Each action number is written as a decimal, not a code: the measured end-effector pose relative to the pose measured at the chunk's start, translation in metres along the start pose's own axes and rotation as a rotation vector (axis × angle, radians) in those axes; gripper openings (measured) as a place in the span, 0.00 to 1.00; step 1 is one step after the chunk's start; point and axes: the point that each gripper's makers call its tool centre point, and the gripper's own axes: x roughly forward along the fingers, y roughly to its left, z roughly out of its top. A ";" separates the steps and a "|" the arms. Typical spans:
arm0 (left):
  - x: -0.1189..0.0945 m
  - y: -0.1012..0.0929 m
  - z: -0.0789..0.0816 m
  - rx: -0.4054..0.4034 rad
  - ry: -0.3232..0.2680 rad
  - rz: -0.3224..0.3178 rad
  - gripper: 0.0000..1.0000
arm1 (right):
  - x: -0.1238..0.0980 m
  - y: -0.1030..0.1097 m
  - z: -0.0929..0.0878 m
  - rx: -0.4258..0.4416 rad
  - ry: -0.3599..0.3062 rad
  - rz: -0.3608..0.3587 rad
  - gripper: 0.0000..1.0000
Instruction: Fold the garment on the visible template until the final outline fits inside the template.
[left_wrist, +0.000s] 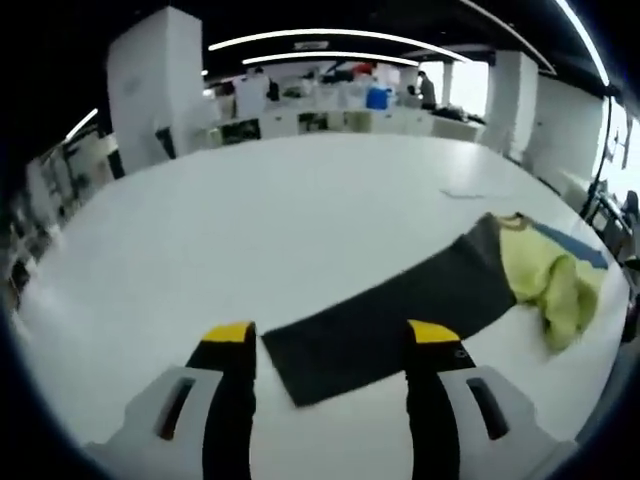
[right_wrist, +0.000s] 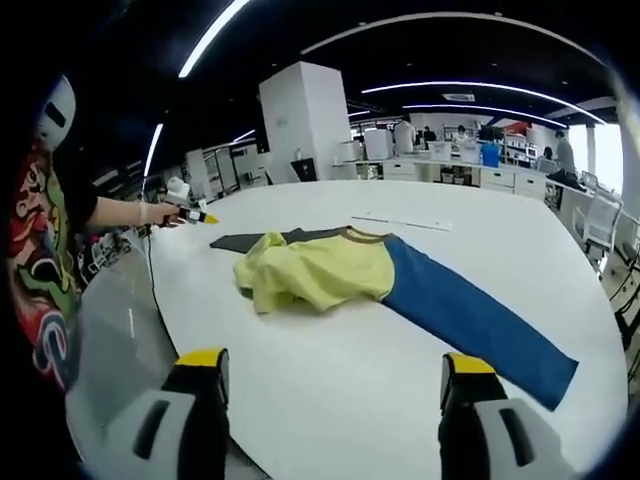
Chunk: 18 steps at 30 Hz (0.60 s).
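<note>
The garment lies on the white table (left_wrist: 250, 230): a bunched yellow body (right_wrist: 310, 270) with a long blue sleeve (right_wrist: 470, 320) stretched out to the right. A long dark grey strip (left_wrist: 390, 315), apparently the other sleeve, runs from the collar (right_wrist: 365, 236) the opposite way. In the left gripper view the yellow body (left_wrist: 545, 285) is at the far right and the grey strip's end lies just beyond my open left gripper (left_wrist: 331, 335). A person's hand holds that left gripper (right_wrist: 195, 214) near the grey strip's tip (right_wrist: 240, 241). My right gripper (right_wrist: 335, 362) is open and short of the garment, holding nothing.
The table edge (right_wrist: 150, 330) curves along the left, where a person in a patterned shirt (right_wrist: 40, 260) stands. A thin pale strip (right_wrist: 400, 222) lies on the table beyond the collar. Desks, a white pillar (right_wrist: 305, 120) and other people fill the background.
</note>
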 end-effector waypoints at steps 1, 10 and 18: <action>0.003 -0.006 0.004 0.000 -0.013 -0.018 0.55 | 0.000 0.000 0.001 0.003 -0.007 0.000 0.87; 0.002 -0.048 0.006 0.039 -0.014 -0.087 0.55 | -0.004 -0.002 0.005 0.006 -0.038 -0.004 0.87; -0.009 -0.114 0.004 0.080 -0.010 -0.234 0.54 | -0.008 -0.008 -0.003 0.022 -0.047 -0.004 0.87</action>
